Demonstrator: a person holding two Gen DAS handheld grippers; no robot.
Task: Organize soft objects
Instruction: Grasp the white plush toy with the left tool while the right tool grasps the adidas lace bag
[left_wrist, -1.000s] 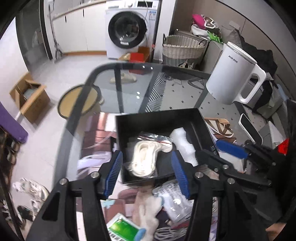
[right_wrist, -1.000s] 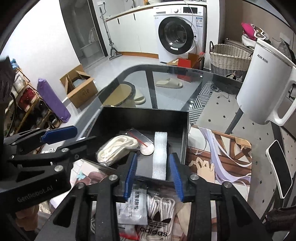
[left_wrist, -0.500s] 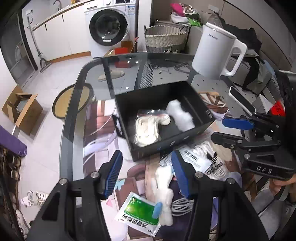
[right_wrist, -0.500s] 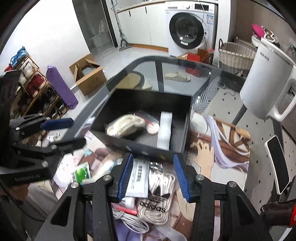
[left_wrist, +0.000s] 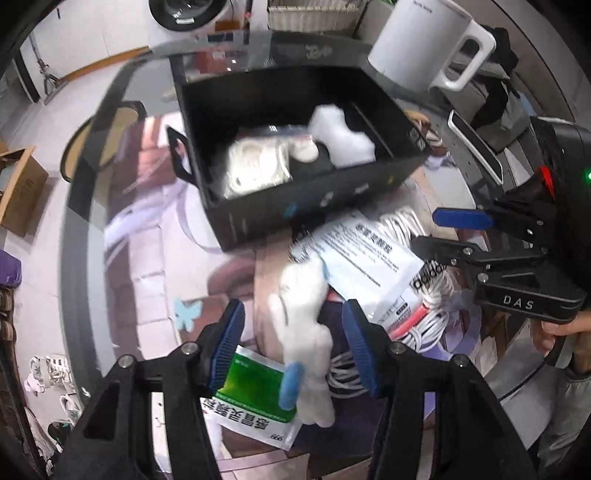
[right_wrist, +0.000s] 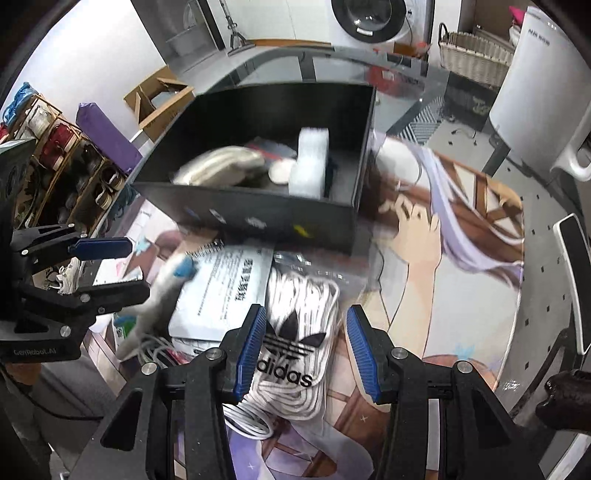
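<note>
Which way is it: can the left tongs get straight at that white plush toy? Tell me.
Probably yes. The left tongs stand open with the white plush toy between their pads, untouched. Nothing lies on top of it; only the green sachet sits beside it.

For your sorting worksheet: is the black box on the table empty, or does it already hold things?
Not empty. The black box already holds a coil of white cord in a clear bag and a white foam strip; much of its floor stays bare.

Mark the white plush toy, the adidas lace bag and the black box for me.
white plush toy (left_wrist: 303, 317): left wrist view, its body.
adidas lace bag (right_wrist: 295, 332): right wrist view, above the logo.
black box (right_wrist: 266, 218): right wrist view, near wall.
</note>
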